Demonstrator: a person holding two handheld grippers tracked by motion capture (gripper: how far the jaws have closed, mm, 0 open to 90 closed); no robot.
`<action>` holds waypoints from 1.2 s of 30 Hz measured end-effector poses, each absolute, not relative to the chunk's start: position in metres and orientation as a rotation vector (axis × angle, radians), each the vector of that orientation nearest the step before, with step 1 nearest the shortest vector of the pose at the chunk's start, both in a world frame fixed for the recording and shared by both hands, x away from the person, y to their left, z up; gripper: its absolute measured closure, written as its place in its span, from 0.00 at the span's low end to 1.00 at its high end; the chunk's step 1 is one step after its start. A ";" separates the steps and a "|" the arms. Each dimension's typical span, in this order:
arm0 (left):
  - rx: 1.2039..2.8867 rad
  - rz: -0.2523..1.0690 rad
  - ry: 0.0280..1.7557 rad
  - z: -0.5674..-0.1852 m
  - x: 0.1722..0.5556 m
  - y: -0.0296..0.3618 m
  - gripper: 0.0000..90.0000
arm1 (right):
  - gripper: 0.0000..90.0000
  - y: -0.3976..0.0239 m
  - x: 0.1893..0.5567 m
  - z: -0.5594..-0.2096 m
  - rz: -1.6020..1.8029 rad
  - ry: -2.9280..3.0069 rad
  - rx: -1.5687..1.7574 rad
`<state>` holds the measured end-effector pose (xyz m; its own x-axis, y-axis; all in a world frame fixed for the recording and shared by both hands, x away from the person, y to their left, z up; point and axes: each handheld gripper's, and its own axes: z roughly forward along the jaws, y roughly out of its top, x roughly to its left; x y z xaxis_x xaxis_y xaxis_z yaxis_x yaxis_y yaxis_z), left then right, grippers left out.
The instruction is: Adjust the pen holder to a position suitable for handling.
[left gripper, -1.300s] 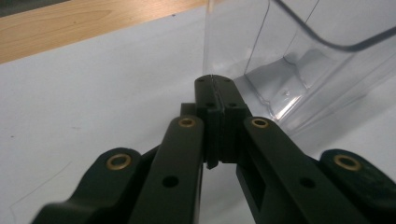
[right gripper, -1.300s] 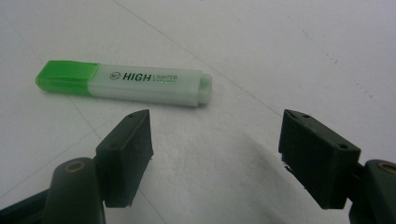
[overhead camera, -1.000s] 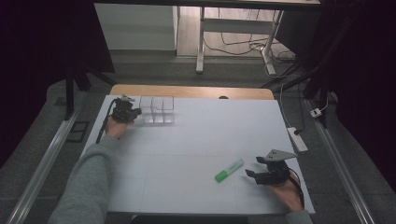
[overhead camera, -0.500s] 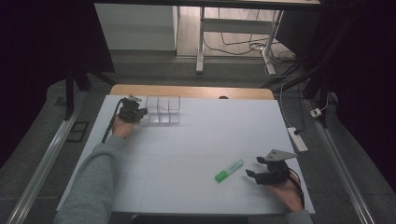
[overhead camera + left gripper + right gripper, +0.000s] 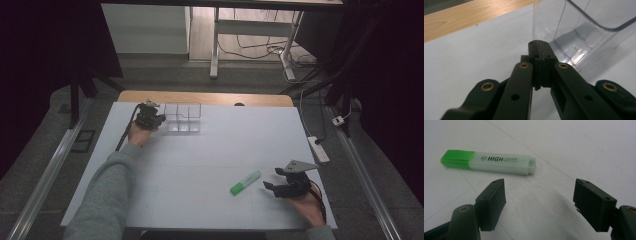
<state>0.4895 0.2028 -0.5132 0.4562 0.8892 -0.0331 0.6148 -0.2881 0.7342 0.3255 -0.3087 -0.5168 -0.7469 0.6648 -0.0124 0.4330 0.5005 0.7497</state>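
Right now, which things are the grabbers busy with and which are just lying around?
In the job:
- left gripper, shut, at the clear box
- right gripper, open, near the green highlighter

Just lying about:
- power strip
- floor cables

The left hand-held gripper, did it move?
Yes. In the high view the left hand-held gripper has slid right along the table's far side, up to the clear box. Its jaws are shut at the box's wall.

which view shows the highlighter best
The right gripper view: the highlighter lies close ahead of the open tongs, so its green cap and printed label read clearly. The high view shows it small on the table, left of the right tongs.
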 end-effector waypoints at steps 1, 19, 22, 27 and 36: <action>2.018 0.505 1.246 -0.513 0.490 0.201 0.99 | 0.28 -0.309 0.325 -0.517 1.096 2.447 0.923; 2.058 0.468 1.164 -0.508 0.500 0.155 0.99 | 0.28 -0.308 0.326 -0.517 1.088 2.446 0.927; 2.061 0.458 1.149 -0.507 0.501 0.148 0.99 | 0.28 -0.309 0.326 -0.517 1.088 2.447 0.926; 2.068 0.445 1.143 -0.508 0.501 0.140 0.99 | 0.28 -0.309 0.326 -0.517 1.090 2.446 0.926; 2.080 0.444 1.127 -0.507 0.501 0.135 0.98 | 0.28 -0.309 0.325 -0.517 1.085 2.448 0.925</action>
<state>0.5015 0.1345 -0.5074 0.5587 0.8285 -0.0365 0.5813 -0.3599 0.7297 0.3255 -0.3090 -0.5173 -0.7447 0.6671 -0.0183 0.4345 0.5054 0.7455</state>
